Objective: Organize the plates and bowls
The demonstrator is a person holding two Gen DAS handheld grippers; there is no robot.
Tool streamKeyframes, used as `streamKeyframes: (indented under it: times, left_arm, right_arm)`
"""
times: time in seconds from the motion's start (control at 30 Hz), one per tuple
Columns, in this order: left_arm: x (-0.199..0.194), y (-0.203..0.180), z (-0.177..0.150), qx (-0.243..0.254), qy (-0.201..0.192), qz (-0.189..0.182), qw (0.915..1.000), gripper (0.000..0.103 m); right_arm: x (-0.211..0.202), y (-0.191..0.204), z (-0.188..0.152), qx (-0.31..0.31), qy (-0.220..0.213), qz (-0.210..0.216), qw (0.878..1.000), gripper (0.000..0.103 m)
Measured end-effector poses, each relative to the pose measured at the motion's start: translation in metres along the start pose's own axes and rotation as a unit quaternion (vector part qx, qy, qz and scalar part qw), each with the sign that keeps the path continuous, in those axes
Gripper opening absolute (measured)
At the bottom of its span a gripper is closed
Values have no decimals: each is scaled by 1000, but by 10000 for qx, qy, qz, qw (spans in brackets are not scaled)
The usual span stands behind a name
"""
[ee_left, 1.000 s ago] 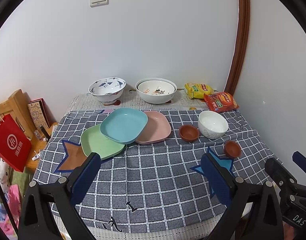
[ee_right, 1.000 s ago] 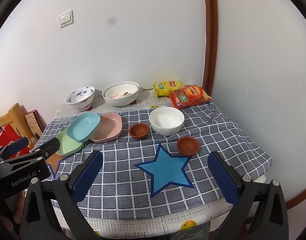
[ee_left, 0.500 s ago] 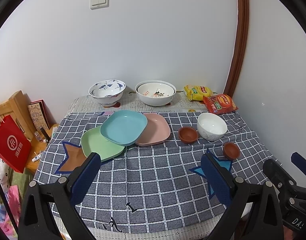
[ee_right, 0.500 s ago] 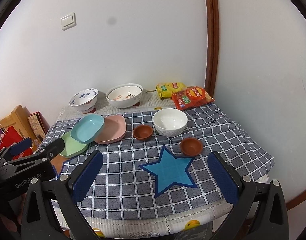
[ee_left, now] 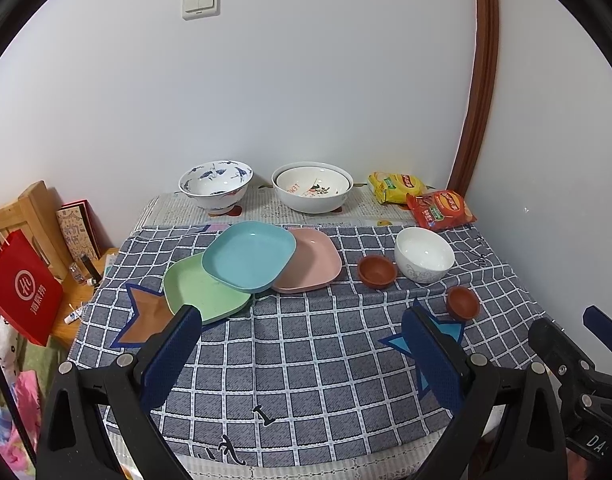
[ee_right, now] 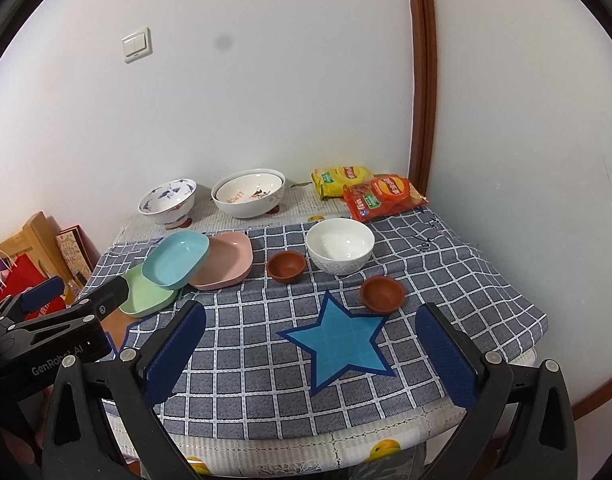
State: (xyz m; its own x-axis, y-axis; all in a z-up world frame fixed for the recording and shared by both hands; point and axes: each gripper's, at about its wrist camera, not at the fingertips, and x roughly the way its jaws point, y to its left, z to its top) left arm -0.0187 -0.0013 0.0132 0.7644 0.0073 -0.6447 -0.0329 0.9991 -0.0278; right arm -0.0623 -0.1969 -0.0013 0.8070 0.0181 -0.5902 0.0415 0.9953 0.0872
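Three square plates overlap on the checked cloth: a blue plate on top, a green plate to its left, a pink plate to its right. A white bowl and two small brown bowls sit to the right. A blue-patterned bowl and a large white bowl stand at the back. My left gripper is open and empty above the front edge. My right gripper is open and empty over the blue star.
Yellow and red snack bags lie at the back right by the brown door frame. A red paper bag and a wooden shelf stand left of the table. Walls close in behind and on the right.
Both grippers have drawn slightly back and up from the table; the dishes sit a little lower in both views. Nothing on the table has moved.
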Motion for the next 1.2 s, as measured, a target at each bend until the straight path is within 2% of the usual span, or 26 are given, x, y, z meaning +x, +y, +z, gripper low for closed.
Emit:
streamKeyframes:
  times: [0.9,1.2]
  left_arm:
    - [-2,0,1,62,-50,-5,10000,101]
    - [9,-1,9,90,-15,4,10000,101]
  right_arm:
    - [-2,-2,1,15,-43,-25,10000,103]
    - [6,0,5,-33,-121,64,9999,103]
